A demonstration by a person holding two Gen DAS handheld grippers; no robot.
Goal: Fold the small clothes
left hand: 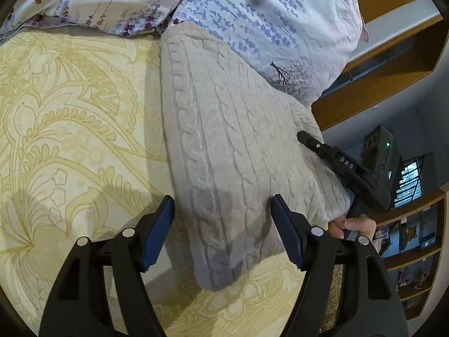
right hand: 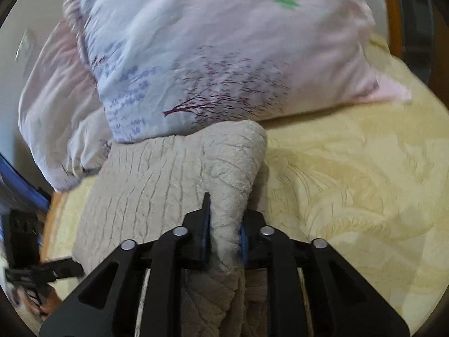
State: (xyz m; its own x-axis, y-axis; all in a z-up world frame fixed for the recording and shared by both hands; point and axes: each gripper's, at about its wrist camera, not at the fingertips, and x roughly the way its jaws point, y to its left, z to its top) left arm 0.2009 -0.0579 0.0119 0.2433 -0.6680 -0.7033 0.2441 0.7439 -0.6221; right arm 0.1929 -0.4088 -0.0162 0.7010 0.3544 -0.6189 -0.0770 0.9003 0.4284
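Note:
A beige cable-knit garment (left hand: 224, 146) lies on the yellow patterned bed cover (left hand: 70, 129), its far end against a floral pillow. My left gripper (left hand: 223, 210) is open just above the garment's near part, one blue finger on each side, holding nothing. My right gripper (right hand: 224, 224) is shut on a raised fold of the same garment (right hand: 233, 168), lifting its edge off the bed. The right gripper also shows in the left wrist view (left hand: 331, 157) at the garment's right edge, with a hand on its handle.
A floral pillow (right hand: 224, 56) and a floral duvet (left hand: 98, 2) lie at the head of the bed. Wooden shelves (left hand: 407, 238) and a window stand to the right. The left gripper shows blurred at the right wrist view's left edge (right hand: 28, 266).

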